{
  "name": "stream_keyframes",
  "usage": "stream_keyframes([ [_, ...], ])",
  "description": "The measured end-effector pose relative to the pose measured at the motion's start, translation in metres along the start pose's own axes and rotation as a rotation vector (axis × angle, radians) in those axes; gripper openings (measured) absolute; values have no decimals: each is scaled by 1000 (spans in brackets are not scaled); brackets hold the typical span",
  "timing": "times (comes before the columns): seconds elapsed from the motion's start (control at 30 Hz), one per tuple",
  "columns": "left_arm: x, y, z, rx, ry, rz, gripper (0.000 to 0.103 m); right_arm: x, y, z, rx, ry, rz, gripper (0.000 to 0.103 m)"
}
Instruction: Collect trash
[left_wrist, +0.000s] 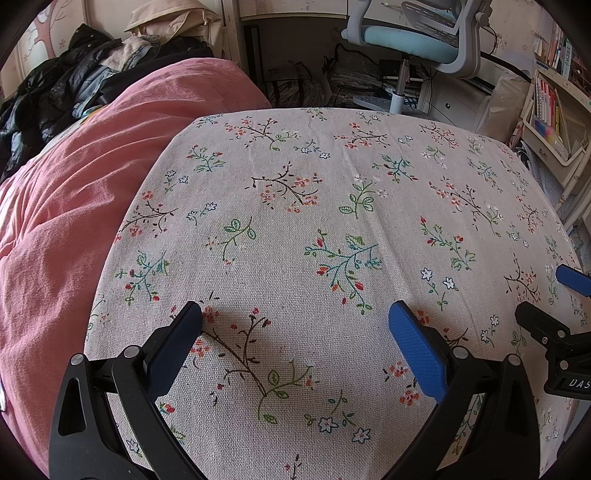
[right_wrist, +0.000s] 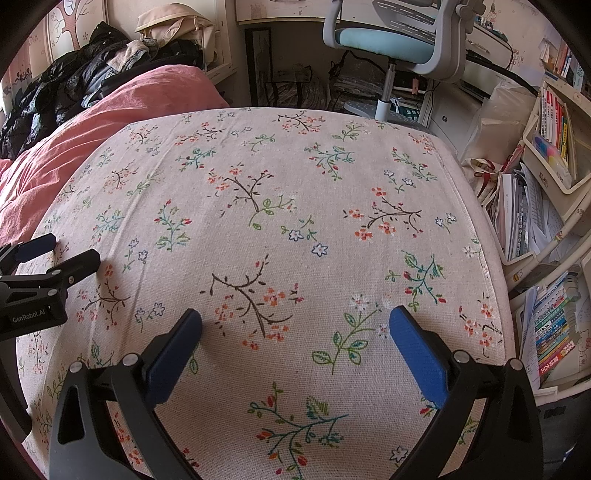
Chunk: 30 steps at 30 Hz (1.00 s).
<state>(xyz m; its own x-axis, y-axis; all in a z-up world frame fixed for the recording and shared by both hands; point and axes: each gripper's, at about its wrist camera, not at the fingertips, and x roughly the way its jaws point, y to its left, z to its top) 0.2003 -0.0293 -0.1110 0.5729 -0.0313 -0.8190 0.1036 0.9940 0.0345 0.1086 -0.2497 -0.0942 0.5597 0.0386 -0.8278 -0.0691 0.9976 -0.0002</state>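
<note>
No trash shows in either view. My left gripper hangs open just above a table covered with a floral cloth, nothing between its blue pads. In the right wrist view my right gripper is also open and empty over the same floral cloth. Each gripper appears in the other's view: the right gripper at the right edge, the left gripper at the left edge, both with fingers apart.
A bed with a pink duvet lies along the table's left side, dark jackets piled at its head. Beyond the far edge stands a blue office chair. Shelves of books and papers crowd the right side.
</note>
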Motion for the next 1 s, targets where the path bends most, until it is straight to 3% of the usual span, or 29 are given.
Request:
stream_keyframes([
  [1.0,0,0,0,0,0,0,97,0,0,-2,0,0,0,97],
])
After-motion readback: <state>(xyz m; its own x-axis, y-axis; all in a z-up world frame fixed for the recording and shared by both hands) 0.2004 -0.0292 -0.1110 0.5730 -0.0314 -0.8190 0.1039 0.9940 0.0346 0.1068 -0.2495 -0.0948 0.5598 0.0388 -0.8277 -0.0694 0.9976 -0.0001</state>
